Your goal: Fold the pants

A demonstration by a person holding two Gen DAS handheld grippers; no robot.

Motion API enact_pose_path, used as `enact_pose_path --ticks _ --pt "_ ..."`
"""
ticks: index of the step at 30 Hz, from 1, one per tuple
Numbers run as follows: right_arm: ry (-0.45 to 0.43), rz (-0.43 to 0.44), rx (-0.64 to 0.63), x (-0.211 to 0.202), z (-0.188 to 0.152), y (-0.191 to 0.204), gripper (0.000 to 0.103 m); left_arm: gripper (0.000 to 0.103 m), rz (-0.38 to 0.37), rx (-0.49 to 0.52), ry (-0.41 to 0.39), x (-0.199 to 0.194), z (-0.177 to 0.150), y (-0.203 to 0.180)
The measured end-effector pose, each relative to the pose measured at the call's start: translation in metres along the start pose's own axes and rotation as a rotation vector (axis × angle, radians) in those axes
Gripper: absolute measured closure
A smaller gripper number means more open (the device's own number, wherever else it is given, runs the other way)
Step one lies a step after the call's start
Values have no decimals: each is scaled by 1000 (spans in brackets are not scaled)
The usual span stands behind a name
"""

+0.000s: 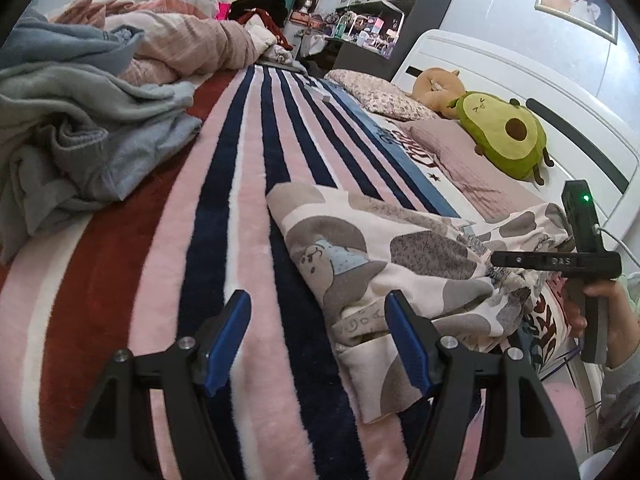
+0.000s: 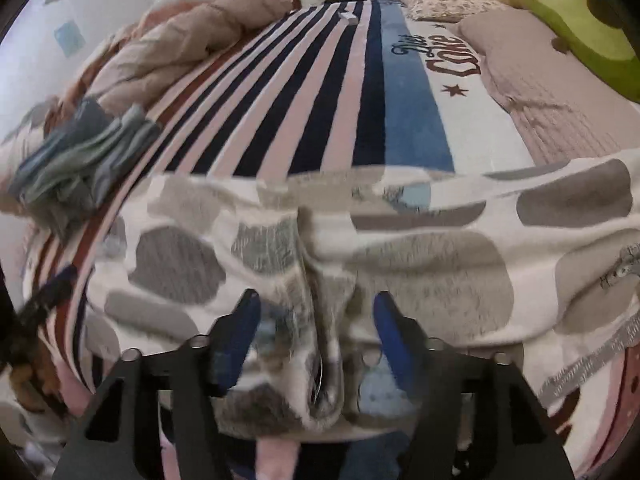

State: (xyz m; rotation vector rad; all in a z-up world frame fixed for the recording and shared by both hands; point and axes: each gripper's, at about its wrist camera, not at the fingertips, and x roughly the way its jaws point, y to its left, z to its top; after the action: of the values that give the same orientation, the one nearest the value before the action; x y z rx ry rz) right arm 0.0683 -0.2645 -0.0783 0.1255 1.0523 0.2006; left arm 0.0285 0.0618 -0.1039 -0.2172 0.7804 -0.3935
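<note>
The pants (image 1: 400,248) are cream fabric with grey patches and bear prints, lying rumpled on the striped blanket (image 1: 224,200). My left gripper (image 1: 316,300) is open low over the blanket, and its right fingertip sits at the left edge of the pants. In the right wrist view the pants (image 2: 420,264) fill the lower half. My right gripper (image 2: 316,298) is open astride a raised ridge of the fabric, and the blue pads stand clear of it on both sides. A person's hand (image 1: 600,292) holds that tool at the right edge of the left wrist view.
A heap of grey and blue clothes (image 1: 80,128) lies at the left of the bed, with a pink quilt (image 1: 188,40) behind it. Pillows (image 1: 460,148) and an avocado plush (image 1: 504,136) rest against the white headboard (image 1: 500,72) on the right.
</note>
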Motion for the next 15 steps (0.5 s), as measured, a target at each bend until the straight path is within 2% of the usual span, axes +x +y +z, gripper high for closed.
enact_pose_path --ticks 1,2,3,5,9,10,12,14,15 --pt "10 -16 -12 6 2 1 50 38 3 0 4 1 0 0" --pt "24 -30 -30 13 2 2 63 38 5 1 5 2 0 0" --pt "33 -22 -54 20 -1 6 93 38 9 3 5 2 -1 -1" --pt "17 -18 -64 23 -6 9 95 38 10 9 3 2 -1 -3" --pt "-77 -57 -29 3 -6 -2 97 38 1 20 14 6 0 -9" --pt "-86 -74 -33 1 -7 -5 97 38 4 28 16 7 0 -12" --pt "-69 -50 -15 3 -9 -11 96 38 8 47 15 7 0 -18" --pt "-45 -13 6 5 -15 -18 85 38 1 57 13 7 3 -24" --pt "-60 -8 10 1 -19 -21 69 38 -2 61 8 6 4 -28"
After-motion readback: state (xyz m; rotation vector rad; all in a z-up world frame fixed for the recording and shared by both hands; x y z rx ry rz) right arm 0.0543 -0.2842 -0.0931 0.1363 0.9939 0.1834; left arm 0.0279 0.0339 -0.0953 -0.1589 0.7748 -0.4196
